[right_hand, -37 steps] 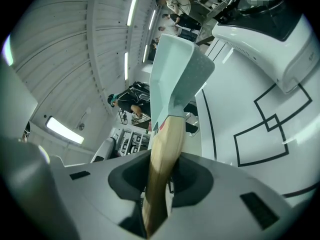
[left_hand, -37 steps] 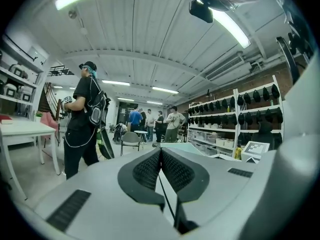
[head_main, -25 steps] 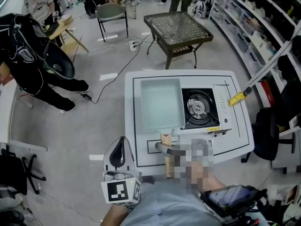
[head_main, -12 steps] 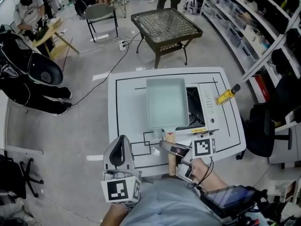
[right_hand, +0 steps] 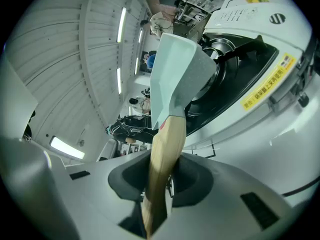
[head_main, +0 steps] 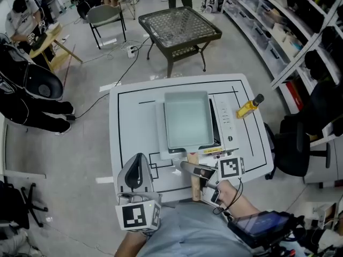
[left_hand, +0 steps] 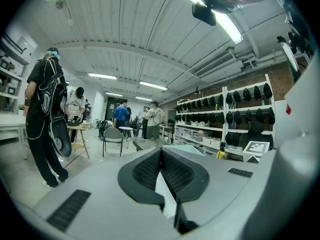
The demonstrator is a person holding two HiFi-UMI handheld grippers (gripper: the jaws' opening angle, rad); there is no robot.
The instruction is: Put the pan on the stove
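A pale green rectangular pan [head_main: 187,119] with a wooden handle [head_main: 194,176] sits over the portable gas stove [head_main: 227,123] and hides its burner in the head view. My right gripper [head_main: 192,170] is shut on the handle at the table's near edge. In the right gripper view the handle [right_hand: 162,159] runs up between the jaws of the gripper [right_hand: 159,196] to the pan [right_hand: 175,64], with the stove's black burner well [right_hand: 235,59] beside it. Whether the pan rests on the stove I cannot tell. My left gripper [head_main: 137,162] hangs by my body off the table's near left; in its own view the gripper [left_hand: 161,170] is shut and empty.
A yellow bottle [head_main: 249,106] lies on the white table [head_main: 131,122] right of the stove. Beyond the table stand a mesh-topped table [head_main: 179,25] and a chair [head_main: 104,15]. A person in black [head_main: 27,90] is at the left; shelves [head_main: 278,25] line the right.
The pan, held by my right gripper, has moved from left of the burner to over the stove and now covers the burner. The left gripper has stayed put.
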